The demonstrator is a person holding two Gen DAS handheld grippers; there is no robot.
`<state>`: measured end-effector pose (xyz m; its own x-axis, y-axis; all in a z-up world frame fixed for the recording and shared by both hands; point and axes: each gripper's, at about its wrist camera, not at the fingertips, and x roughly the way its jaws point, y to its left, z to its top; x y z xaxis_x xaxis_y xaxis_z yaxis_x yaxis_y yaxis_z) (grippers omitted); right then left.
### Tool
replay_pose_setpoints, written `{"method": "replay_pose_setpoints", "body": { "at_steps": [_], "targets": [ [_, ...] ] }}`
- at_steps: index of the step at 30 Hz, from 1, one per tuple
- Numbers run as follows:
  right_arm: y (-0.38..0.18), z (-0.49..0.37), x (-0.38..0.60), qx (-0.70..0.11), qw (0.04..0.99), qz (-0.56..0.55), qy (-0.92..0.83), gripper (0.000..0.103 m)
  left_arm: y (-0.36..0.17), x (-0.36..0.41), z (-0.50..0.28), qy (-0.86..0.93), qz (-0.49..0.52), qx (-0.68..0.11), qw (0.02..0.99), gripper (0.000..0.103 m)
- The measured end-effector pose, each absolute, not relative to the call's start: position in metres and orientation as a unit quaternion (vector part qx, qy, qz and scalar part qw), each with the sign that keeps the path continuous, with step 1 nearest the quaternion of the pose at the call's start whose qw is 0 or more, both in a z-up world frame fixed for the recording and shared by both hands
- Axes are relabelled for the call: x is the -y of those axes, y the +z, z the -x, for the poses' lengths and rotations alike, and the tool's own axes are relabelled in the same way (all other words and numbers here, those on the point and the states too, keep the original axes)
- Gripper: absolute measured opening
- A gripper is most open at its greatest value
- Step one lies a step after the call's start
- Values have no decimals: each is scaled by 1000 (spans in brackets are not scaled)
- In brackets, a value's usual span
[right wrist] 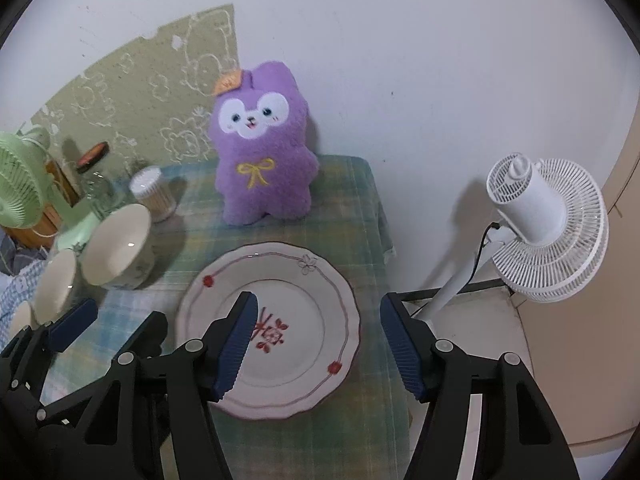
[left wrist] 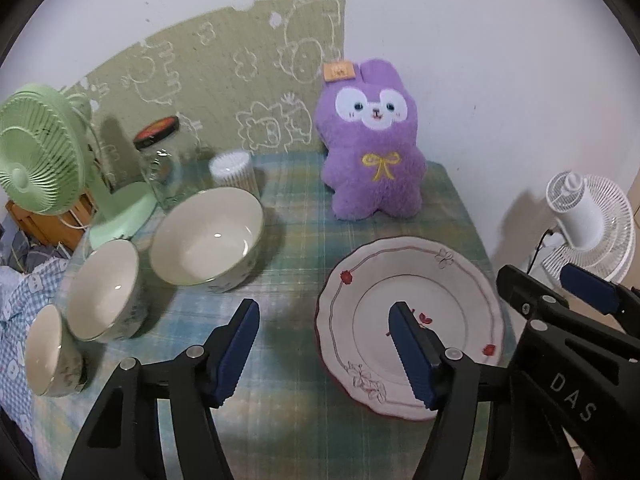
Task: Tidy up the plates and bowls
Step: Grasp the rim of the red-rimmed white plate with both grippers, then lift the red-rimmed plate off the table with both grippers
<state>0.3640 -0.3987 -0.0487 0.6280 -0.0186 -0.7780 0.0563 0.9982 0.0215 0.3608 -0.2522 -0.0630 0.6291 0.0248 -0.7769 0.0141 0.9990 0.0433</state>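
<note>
Plate (left wrist: 412, 320) lies flat on the checked tablecloth (left wrist: 296, 248) at the near right in the left wrist view, with three bowls (left wrist: 208, 236) in a row to its left. The left gripper (left wrist: 324, 344) tilts down over the cloth, jaws partly apart and holding nothing; its right finger (left wrist: 412, 352) is over the plate. The right gripper (left wrist: 568, 292) shows at the right edge.

From the right wrist, the right gripper (right wrist: 320, 344) points down, half open and empty, straddling the plate's (right wrist: 304, 300) right rim. The left gripper (right wrist: 108, 328) sits near left.
</note>
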Motion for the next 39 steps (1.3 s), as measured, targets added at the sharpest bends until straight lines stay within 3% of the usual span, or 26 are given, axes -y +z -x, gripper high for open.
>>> {"method": "replay_pose_setpoints", "body": {
  "at_steps": [8, 16, 20, 29, 39],
  "targets": [
    [-90, -390, 411, -451, 891, -31, -37, 66, -94, 257, -387, 10, -38, -456, 889, 68],
    [-120, -402, 416, -472, 880, -32, -42, 60, -120, 264, -400, 2, -37, -477, 878, 56],
    [-129, -405, 417, -485, 873, -32, -41, 47, -126, 265, -401, 6, -39, -482, 875, 47],
    [-136, -407, 416, -492, 869, -20, -50, 32, -131, 265, -405, 21, -37, -484, 874, 37],
    [-134, -404, 416, -500, 863, -33, -55, 32, -129, 265, -403, 25, -41, -487, 872, 36]
  ]
}}
